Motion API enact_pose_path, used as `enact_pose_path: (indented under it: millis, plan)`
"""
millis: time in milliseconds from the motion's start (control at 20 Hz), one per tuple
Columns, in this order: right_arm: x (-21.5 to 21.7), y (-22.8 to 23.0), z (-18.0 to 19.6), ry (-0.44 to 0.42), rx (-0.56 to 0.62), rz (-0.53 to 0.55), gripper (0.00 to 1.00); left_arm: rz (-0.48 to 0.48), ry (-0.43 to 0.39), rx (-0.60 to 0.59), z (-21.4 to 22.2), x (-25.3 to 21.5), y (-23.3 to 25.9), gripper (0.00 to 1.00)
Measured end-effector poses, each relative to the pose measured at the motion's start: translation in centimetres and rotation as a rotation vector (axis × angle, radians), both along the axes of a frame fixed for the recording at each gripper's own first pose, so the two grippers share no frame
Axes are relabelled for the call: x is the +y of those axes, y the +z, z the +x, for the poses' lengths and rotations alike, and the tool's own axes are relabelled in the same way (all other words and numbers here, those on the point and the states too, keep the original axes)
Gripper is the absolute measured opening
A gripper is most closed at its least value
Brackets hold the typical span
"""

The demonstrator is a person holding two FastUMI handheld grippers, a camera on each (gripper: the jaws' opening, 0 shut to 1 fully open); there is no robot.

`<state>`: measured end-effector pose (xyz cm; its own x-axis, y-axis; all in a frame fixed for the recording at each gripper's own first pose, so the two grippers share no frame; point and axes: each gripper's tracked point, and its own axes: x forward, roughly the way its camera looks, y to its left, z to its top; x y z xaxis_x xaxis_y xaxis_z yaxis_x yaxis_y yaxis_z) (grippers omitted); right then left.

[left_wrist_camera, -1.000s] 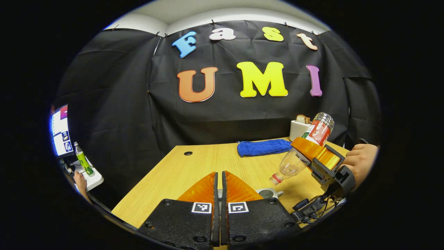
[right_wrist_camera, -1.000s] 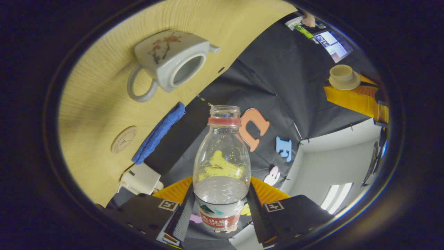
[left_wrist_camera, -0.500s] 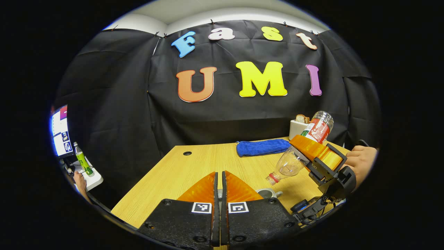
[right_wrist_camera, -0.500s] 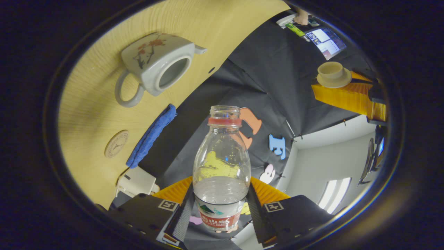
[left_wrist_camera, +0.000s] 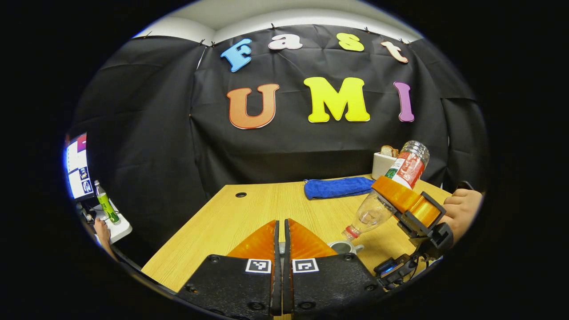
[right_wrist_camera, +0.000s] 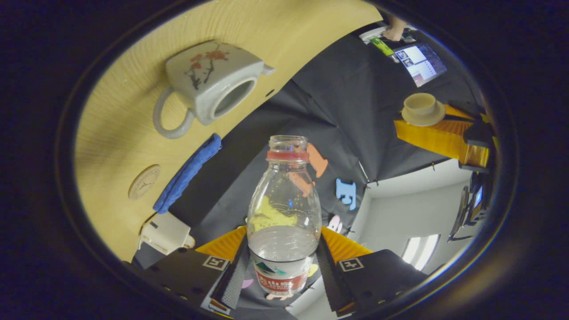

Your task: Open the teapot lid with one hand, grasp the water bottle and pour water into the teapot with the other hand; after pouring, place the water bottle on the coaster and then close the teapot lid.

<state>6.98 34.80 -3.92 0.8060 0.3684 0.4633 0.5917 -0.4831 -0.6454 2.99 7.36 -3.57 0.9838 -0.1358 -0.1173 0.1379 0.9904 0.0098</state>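
My right gripper [right_wrist_camera: 284, 266] is shut on a clear water bottle [right_wrist_camera: 284, 209] with a red neck ring and no cap. In the left gripper view the bottle [left_wrist_camera: 378, 206] tilts mouth-down, its mouth just above the teapot [left_wrist_camera: 343, 247], which is half hidden behind my own fingers. The grey-white teapot [right_wrist_camera: 213, 82] with a flower print stands open on the wooden table [right_wrist_camera: 115, 120]. My left gripper [left_wrist_camera: 280, 222] is shut on the teapot lid [right_wrist_camera: 422, 109], held off to the side in the air. A round coaster [right_wrist_camera: 144, 182] lies beyond the teapot. I see no water stream.
A folded blue cloth [left_wrist_camera: 338, 187] lies at the table's far edge, with a white toaster [left_wrist_camera: 383, 163] beside it. A hand [left_wrist_camera: 462, 208] holds the right gripper. Off the table to the left are a monitor [left_wrist_camera: 78, 166] and a green bottle [left_wrist_camera: 106, 206].
The right gripper has shifted slightly, tipping the bottle a little steeper with its mouth nearer the teapot. The left gripper with the lid has stayed almost still.
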Motion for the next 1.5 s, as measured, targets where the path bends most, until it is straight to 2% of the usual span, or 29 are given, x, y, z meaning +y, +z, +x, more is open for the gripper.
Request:
enact_pose_path:
  millis: [100, 200, 350, 500, 650, 800, 1000, 1100, 1350, 1400, 1500]
  plan:
    - [0.2, -0.3, 0.1, 0.0, 0.009, -0.023, 0.77, -0.001, -0.002, -0.002, 0.0, 0.0, 0.0, 0.04]
    - [0.2, -0.3, 0.1, -0.007, 0.003, -0.027, 0.74, -0.003, 0.001, 0.001, 0.2, 0.1, -0.1, 0.04]
    - [0.0, -0.3, 0.1, 0.002, 0.004, 0.003, 0.77, -0.009, 0.005, 0.004, 0.2, 0.2, -0.2, 0.04]
    - [-0.8, -0.2, 0.4, 0.009, 0.016, 0.063, 0.74, -0.01, 0.007, 0.003, 0.2, 0.4, -0.1, 0.04]
    - [-2.6, -1.1, 1.2, 0.013, 0.119, 0.232, 0.77, -0.015, 0.009, 0.0, 0.2, 0.4, -0.1, 0.04]
    - [-4.6, -1.6, 1.9, -0.004, 0.166, 0.358, 0.77, -0.044, 0.011, -0.017, 0.1, 0.5, 0.6, 0.04]
    - [-7.0, -3.0, 3.1, -0.004, 0.294, 0.632, 0.77, -0.055, 0.005, -0.033, -0.2, 0.2, 1.1, 0.04]
    - [-7.5, -3.2, 3.2, 0.004, 0.346, 0.761, 0.74, -0.059, -0.003, -0.033, -0.4, -0.2, 1.2, 0.04]
    - [-8.6, -3.9, 4.3, 0.031, 0.466, 1.033, 0.77, -0.051, -0.014, -0.043, -0.7, -0.5, 1.5, 0.04]
    - [-8.9, -3.9, 4.5, 0.034, 0.477, 1.09, 0.74, -0.055, -0.014, -0.044, -0.7, -0.4, 1.6, 0.04]
    - [-9.4, -4.1, 5.3, 0.046, 0.519, 1.2, 0.77, -0.068, -0.024, -0.041, -0.7, -0.5, 1.4, 0.04]
